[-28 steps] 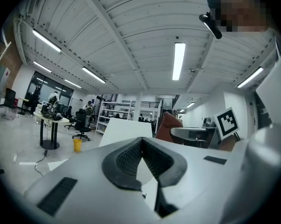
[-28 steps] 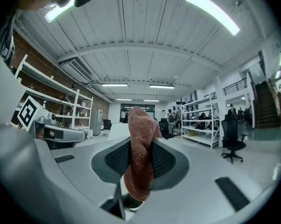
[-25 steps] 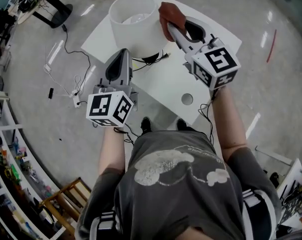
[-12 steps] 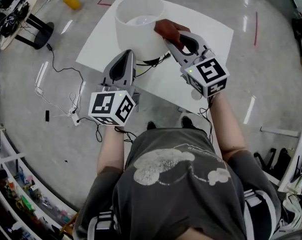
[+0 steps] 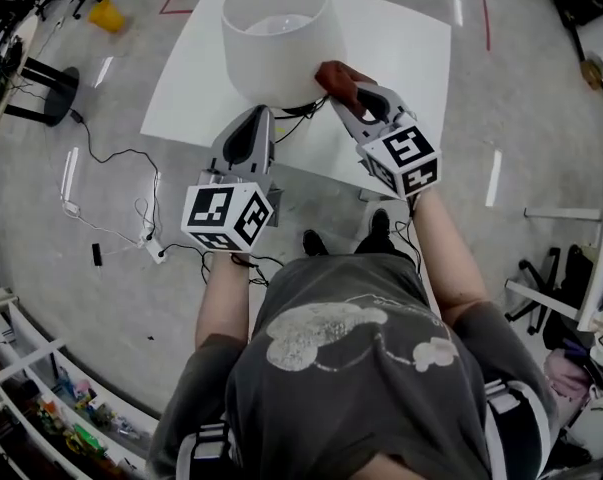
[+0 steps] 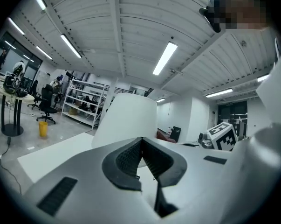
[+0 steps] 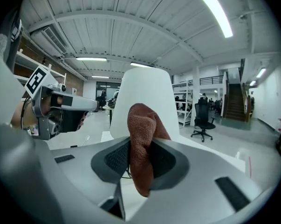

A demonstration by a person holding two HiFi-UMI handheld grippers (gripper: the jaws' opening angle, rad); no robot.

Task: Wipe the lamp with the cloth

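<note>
- Clamps a rust-brown cloth (image 7: 141,139) in the right gripper (image 5: 346,92), jaws clenched on its folded middle, with a rounded terry bunch bulging above the grip and a short tail hanging below.
- Holds that cloth low at the near right side of the lamp (image 5: 276,33); touching or just beside cannot be told.
- Finds the lamp upright on the far part of the white desk (image 5: 406,38).
- Shows a plain, smooth white shade (image 7: 145,87), tapered, narrower toward its open top, with no visible marks.
- Shows a black cord (image 5: 303,114) trailing from under the shade on the near side.
- Holds the left gripper (image 5: 253,120) at the lamp's near left, apart from the shade, jaws pressed together with nothing between.
</note>
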